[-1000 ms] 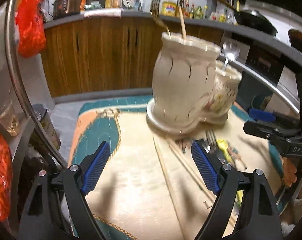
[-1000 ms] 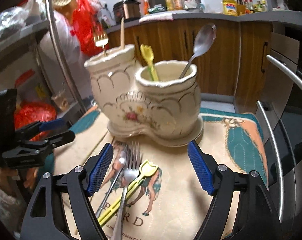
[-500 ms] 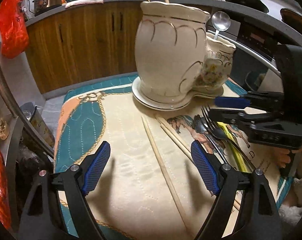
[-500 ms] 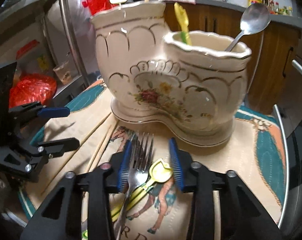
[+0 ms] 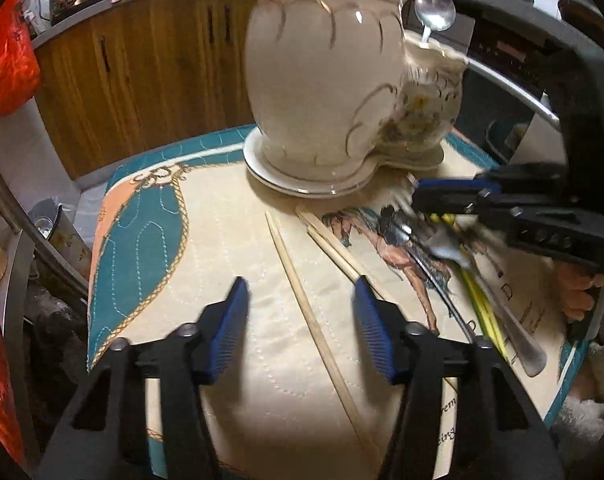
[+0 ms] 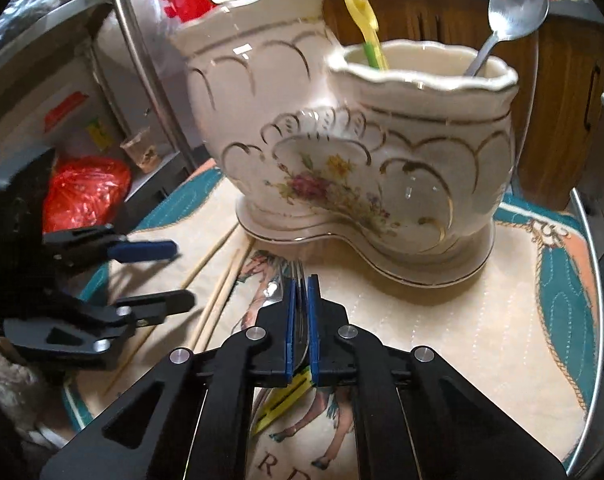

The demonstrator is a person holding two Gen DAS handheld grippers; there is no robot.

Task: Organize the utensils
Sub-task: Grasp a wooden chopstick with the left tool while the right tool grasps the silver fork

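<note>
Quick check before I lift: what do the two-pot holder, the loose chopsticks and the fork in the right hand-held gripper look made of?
Holder: glazed ceramic by the look, cream with gilt lines, a floral print and glossy highlights. Chopsticks: pale, matte, likely bamboo or wood. Fork, pinched in the right hand-held gripper: bright, reflective metal, probably stainless steel.

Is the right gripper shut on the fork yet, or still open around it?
Shut on it. In the right wrist view the right gripper's blue pads press either side of the fork, whose tines poke out ahead.
</note>
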